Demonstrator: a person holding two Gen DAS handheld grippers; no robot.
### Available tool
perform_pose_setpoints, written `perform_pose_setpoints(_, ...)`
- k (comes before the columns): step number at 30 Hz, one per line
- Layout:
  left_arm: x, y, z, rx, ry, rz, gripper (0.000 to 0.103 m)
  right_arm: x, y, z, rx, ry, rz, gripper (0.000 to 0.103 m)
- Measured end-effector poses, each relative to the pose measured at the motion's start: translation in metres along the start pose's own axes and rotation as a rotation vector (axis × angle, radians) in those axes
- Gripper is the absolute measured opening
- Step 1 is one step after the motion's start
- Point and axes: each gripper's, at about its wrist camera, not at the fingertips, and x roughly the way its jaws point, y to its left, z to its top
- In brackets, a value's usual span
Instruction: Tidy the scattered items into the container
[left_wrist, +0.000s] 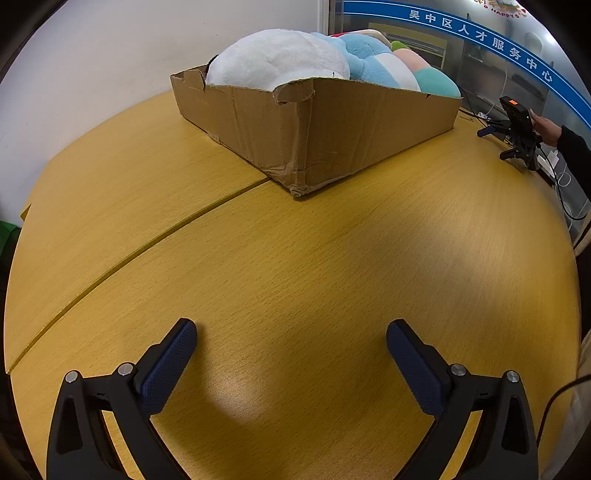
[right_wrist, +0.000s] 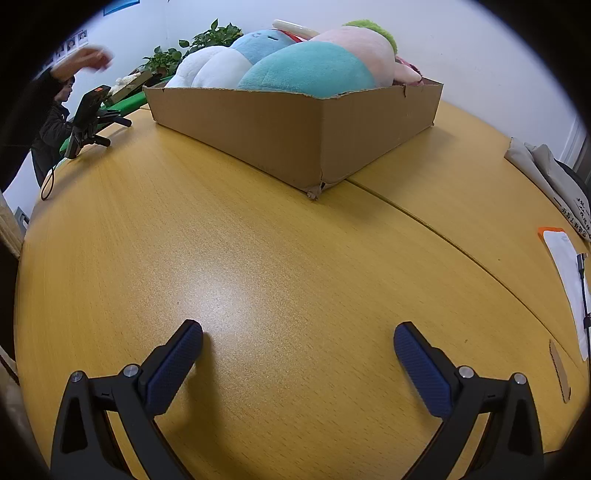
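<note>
Plush toys fill your box: a white toy at one end, a blue toy beside it, then a teal toy and a pink toy with a green tuft, all heaped above the cardboard walls. The box sits on the far part of the table, one torn corner turned toward you and resting right at the seam between the two tabletop halves.

Your left gripper has its jaws spread wide with only bare wood between the blue pads. Your right gripper stands the same way, jaws wide apart and holding nothing. Both point down at the tabletop, well short of the box.

In the left view another person's hand touches a black device on a small stand at the far edge. In the right view a white sheet lies near the table's right edge, with folded cloth beyond it.
</note>
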Motion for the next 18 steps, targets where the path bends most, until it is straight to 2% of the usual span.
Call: perform_pose_setpoints(18, -0.0005, -0.0010, 0.0001, -0.004, -0.004, 0.010, 0.103, 0.0000, -0.0002, 0.0000, 0.000, 0.000, 0.000, 0.103)
